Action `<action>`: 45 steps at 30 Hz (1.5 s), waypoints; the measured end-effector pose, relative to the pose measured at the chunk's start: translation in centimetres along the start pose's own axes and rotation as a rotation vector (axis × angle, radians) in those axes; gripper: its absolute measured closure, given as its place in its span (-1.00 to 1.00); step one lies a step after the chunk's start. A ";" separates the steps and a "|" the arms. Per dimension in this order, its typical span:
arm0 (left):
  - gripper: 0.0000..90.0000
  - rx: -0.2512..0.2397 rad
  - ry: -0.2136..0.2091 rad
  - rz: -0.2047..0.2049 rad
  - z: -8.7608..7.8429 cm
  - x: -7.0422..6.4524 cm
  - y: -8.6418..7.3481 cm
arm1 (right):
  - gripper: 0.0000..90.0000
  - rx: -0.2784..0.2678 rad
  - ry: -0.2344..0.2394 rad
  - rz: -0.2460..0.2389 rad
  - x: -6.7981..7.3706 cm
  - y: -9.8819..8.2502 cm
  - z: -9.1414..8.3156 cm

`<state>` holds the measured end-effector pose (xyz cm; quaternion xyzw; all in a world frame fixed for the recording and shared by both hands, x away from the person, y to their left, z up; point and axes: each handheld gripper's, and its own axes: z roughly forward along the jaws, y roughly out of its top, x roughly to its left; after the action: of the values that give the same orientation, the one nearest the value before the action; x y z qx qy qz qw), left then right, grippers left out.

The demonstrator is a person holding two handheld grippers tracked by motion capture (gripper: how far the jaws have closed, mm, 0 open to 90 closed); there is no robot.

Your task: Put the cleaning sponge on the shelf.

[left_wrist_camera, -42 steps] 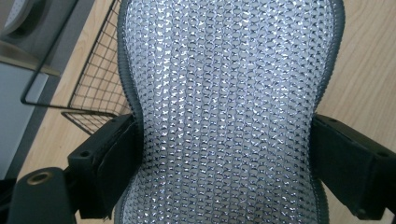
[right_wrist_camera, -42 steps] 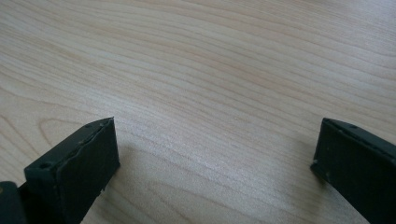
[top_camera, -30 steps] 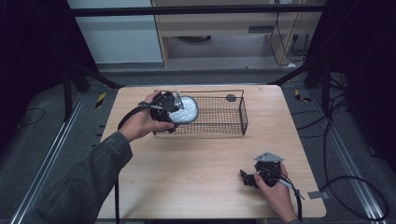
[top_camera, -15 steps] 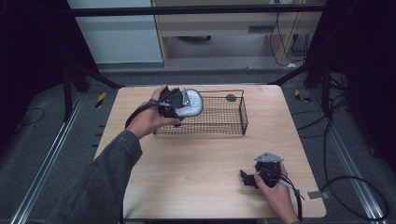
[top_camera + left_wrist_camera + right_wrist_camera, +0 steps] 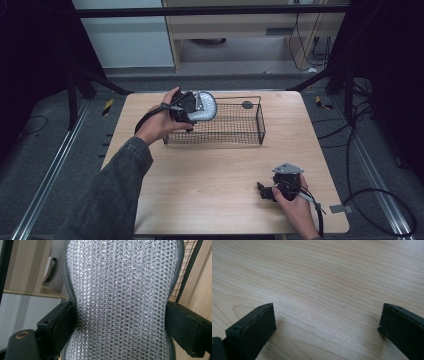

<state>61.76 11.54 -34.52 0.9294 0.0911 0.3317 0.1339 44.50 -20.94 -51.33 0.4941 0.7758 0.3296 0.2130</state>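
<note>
A silvery mesh-covered pad with a grey rim [image 5: 206, 107] [image 5: 122, 297] is held over the left end of a black wire basket [image 5: 240, 136]. My left gripper [image 5: 189, 108] is shut on it, with the black jaws pressing its two narrow sides in the left gripper view. My right gripper [image 5: 264, 192] [image 5: 325, 325] rests low over the wooden table [image 5: 200, 185] near the front right corner. It stands open, with bare wood between its jaws.
A small dark round object [image 5: 247, 104] lies behind the basket's back wall. The basket takes up the table's far middle. A cable [image 5: 370, 200] trails off the table's right side onto the floor.
My left gripper has carried the pad a little farther back and to the right over the basket's left end. The right gripper has stayed in place.
</note>
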 end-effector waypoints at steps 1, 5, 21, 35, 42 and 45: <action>-0.74 0.000 0.000 0.000 0.0 0.0 0.0 | -0.98 0.000 0.000 -0.001 0.0 0.0 0.0; -0.74 0.008 0.006 0.002 1.0 0.1 -0.3 | -0.98 0.000 0.000 0.000 0.0 0.0 0.0; -0.75 0.028 0.021 0.017 3.1 -0.4 -1.2 | -0.98 -0.001 0.000 -0.001 0.0 0.0 0.0; -0.76 0.046 -0.005 0.019 4.3 -0.5 -1.1 | -0.98 -0.002 0.000 -0.002 0.0 0.0 0.0; -0.76 0.056 -0.015 0.017 4.8 -0.5 -1.4 | -0.98 -0.002 0.000 -0.001 0.0 0.0 0.0; -0.77 0.056 -0.017 0.007 5.0 -0.3 -1.5 | -0.98 -0.002 0.000 -0.001 0.0 0.0 0.0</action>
<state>64.56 11.95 -38.89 0.9358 0.0959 0.3217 0.1072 44.52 -20.94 -51.34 0.4933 0.7759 0.3302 0.2136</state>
